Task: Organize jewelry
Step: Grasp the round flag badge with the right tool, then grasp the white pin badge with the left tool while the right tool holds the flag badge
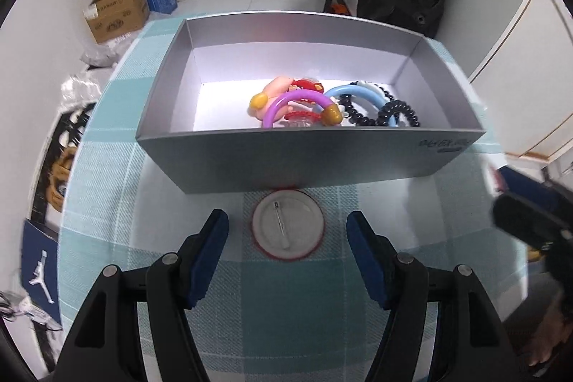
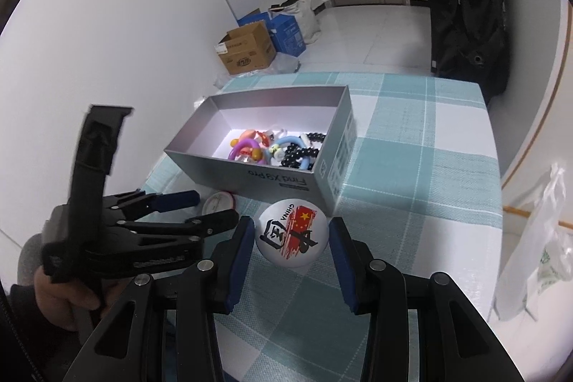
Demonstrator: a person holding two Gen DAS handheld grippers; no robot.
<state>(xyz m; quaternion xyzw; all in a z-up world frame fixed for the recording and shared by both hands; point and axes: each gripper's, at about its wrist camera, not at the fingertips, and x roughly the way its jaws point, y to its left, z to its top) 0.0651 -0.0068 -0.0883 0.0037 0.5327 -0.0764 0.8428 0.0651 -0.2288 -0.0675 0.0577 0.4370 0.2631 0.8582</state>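
Observation:
An open grey box (image 1: pixel 308 156) stands on the teal checked tablecloth (image 1: pixel 107 188). It holds a purple bangle (image 1: pixel 297 99), a blue bangle (image 1: pixel 361 92), black bead bracelets (image 1: pixel 397 111) and red and pink pieces. In front of it a round red-rimmed badge (image 1: pixel 288 224) lies face down with its pin showing. My left gripper (image 1: pixel 288 228) hangs open around that badge, both pads clear of it. My right gripper (image 2: pixel 292 238) is shut on a white badge (image 2: pixel 292 235) with a red flag print, held above the cloth near the box's (image 2: pixel 258 174) corner. There, the left gripper (image 2: pixel 213 207) appears at the left.
Cardboard and blue boxes (image 2: pixel 250 49) sit on the floor past the table's far edge. A dark coat (image 2: pixel 465 6) hangs at the back right. A white plastic bag (image 2: pixel 533 256) hangs off the table's right side. A hand (image 2: pixel 61 292) holds the left gripper's handle.

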